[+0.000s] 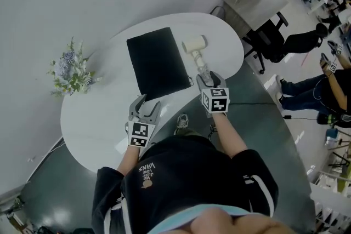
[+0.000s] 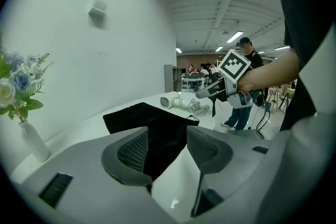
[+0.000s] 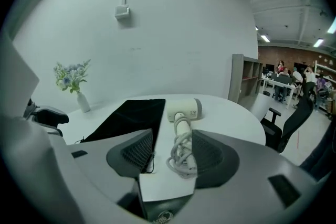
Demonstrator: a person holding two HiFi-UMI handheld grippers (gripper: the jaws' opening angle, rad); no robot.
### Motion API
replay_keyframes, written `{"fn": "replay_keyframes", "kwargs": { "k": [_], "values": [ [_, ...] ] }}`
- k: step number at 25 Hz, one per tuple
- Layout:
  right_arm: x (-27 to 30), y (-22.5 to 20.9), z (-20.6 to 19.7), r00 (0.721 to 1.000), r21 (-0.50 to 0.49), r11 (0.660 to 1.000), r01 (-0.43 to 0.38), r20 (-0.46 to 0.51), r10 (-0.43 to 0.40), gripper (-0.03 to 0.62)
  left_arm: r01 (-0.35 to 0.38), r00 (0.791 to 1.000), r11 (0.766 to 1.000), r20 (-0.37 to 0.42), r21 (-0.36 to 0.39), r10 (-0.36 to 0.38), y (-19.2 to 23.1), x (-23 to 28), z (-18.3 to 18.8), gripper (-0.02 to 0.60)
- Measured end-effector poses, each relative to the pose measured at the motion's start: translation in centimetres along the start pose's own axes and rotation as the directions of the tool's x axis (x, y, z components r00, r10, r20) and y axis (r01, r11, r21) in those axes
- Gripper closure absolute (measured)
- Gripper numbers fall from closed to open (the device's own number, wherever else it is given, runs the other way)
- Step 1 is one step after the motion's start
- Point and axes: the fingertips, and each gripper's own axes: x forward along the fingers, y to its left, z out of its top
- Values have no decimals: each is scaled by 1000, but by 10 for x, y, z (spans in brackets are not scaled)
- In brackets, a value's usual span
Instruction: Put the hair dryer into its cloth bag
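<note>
The hair dryer point(image 1: 194, 44) lay on the white table point(image 1: 93, 118), right of centre in the head view, its head far from me and its handle toward me. It was outside the bag. Its coiled cord point(image 3: 181, 157) lay at the near end of the handle. Just beside it, on its left in the frame, the black cloth bag point(image 1: 158, 61) lay flat, and I could not tell whether its mouth was open.

My right gripper point(image 1: 210, 77) hung over the cord end of the dryer. Its jaws stood apart, and in the right gripper view the cord and handle showed between them, but the pads did not press on anything. My left gripper point(image 1: 147, 104) was at the near edge of the bag, also with jaws apart and holding nothing.

I judged this as the approach step, nothing grasped yet. The next move called for closing the right jaws on the handle, not on the loose cord, while the left one lifted the bag's mouth open.

A vase of flowers point(image 1: 71, 71) stood at the left, well apart.
</note>
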Motion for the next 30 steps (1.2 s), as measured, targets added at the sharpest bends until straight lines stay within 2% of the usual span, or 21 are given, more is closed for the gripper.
{"fn": "replay_keyframes", "kwargs": {
  "k": [8,15,24,27,30],
  "values": [
    [59,-24,11,995,-97,995,-35,-97,25,375,-40,998,999,-50,-14,40,7,29,-7,351],
    [101,-27,2,972,-131,987,-97,-225,66,370,-41,995,999,-91,17,42,10,49,-15,339],
    [129,-29,-19,931,-117,987,-110,-361,61,370,-7,987,995,-159,102,23,10,62,-33,330],
    [133,-30,-22,920,-113,987,-116,-387,63,370,28,984,986,-181,164,2,6,68,-35,327],
    [135,-29,-23,917,-114,986,-120,-394,66,370,73,976,968,-219,241,-19,2,74,-41,322]
  ]
}}
